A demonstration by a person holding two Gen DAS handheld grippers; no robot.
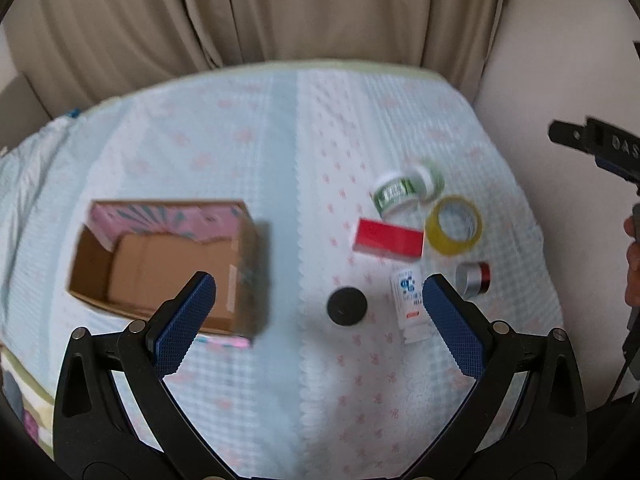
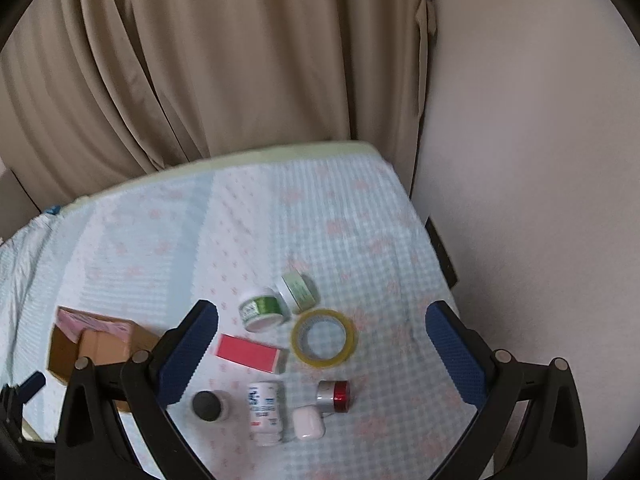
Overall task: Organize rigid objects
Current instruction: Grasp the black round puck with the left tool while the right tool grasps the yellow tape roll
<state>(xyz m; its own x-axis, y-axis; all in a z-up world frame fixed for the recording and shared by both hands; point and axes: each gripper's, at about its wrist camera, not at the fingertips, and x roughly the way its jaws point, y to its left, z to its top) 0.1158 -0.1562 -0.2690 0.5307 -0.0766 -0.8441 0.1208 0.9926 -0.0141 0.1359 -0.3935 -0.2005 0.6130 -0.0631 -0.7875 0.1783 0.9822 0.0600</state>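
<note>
Blue-padded fingers of the left gripper [image 1: 319, 312] fill the bottom of its own view, spread wide apart with nothing between them, hovering above the pale checked bedcover [image 1: 248, 152] and aimed between the cardboard box [image 1: 168, 264] and the cluster of small items. Its right-hand finger hides part of the white tube [image 1: 409, 300] and the near end of the silver-and-red cylinder [image 1: 474, 278]. Beside the tube stands a black-capped bottle [image 1: 347, 306]; farther back lie a red box [image 1: 388, 238], a yellow tape roll [image 1: 454, 224] touching its end, and two green-and-white jars [image 1: 394, 194] side by side. At that view's right edge a person's hand [image 1: 632, 264] grips the other tool's handle. Over the same cluster, the right gripper [image 2: 322, 354] is likewise held high with its fingers wide apart and empty. Only its camera shows a small white case [image 2: 307, 423] lying against the cylinder [image 2: 334, 397] and the tube [image 2: 264, 410]; it also shows the bottle [image 2: 208, 405], red box [image 2: 250, 353], tape roll [image 2: 324, 338] and jars [image 2: 262, 308]. From there the cardboard box [image 2: 100, 340] sits well to the left, open and partly behind the left-hand finger, while a beige curtain [image 2: 200, 60] hangs behind the bed.
</note>
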